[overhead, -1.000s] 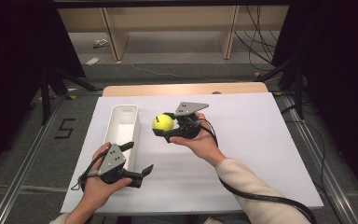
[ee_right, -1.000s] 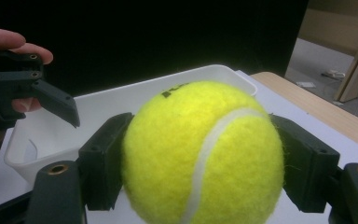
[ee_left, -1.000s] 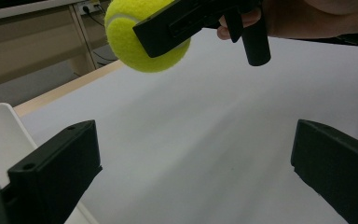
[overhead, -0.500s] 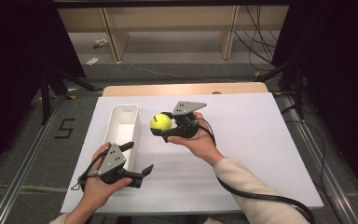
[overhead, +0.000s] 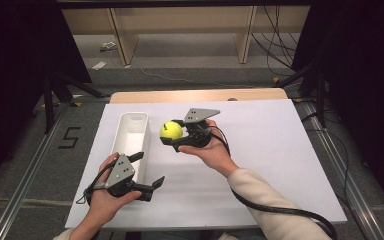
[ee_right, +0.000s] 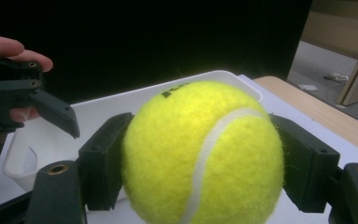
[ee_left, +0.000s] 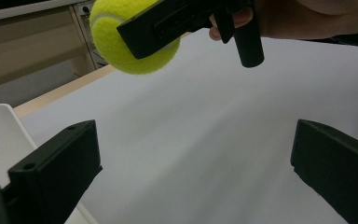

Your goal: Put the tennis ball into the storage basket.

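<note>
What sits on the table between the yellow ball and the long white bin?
Nothing: the high view shows bare white table between the tennis ball and the bin.

From where I work, a white sheet (overhead: 280, 150) covers the bench (overhead: 195, 95), whose bare wooden edge shows beyond the sheet, with a floor marking "5" (overhead: 69, 137) left of the bench and cables (overhead: 280, 30) on the floor beyond it.

The bench (overhead: 280, 165) carried one yellow ball (overhead: 171, 130) and one white bin (overhead: 130, 137). Two hands were there, each with one black tool.
</note>
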The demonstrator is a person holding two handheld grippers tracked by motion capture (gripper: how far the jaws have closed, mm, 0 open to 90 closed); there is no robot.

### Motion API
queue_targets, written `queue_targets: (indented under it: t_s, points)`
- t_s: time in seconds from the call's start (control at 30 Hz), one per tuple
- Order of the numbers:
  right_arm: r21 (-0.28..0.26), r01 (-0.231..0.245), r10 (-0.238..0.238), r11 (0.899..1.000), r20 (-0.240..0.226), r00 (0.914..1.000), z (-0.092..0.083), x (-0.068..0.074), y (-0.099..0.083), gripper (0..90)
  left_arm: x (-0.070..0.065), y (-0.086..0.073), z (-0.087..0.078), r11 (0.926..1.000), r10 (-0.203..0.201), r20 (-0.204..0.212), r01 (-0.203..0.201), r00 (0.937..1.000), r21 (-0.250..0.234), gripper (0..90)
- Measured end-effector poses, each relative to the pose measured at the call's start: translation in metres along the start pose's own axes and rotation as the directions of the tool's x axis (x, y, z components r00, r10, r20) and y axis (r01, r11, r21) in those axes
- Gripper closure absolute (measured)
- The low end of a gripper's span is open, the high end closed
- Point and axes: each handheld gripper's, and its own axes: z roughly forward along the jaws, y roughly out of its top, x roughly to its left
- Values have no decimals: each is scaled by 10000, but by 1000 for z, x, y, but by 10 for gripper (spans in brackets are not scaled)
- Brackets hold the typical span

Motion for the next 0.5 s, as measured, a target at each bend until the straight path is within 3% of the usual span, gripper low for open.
queue_targets:
  t_s: [0.5]
  points:
    - [-48,13,-13,10000,-50,10000,4,1,3,271,0,0,0,10000,2,-8,-2,10000,3,9]
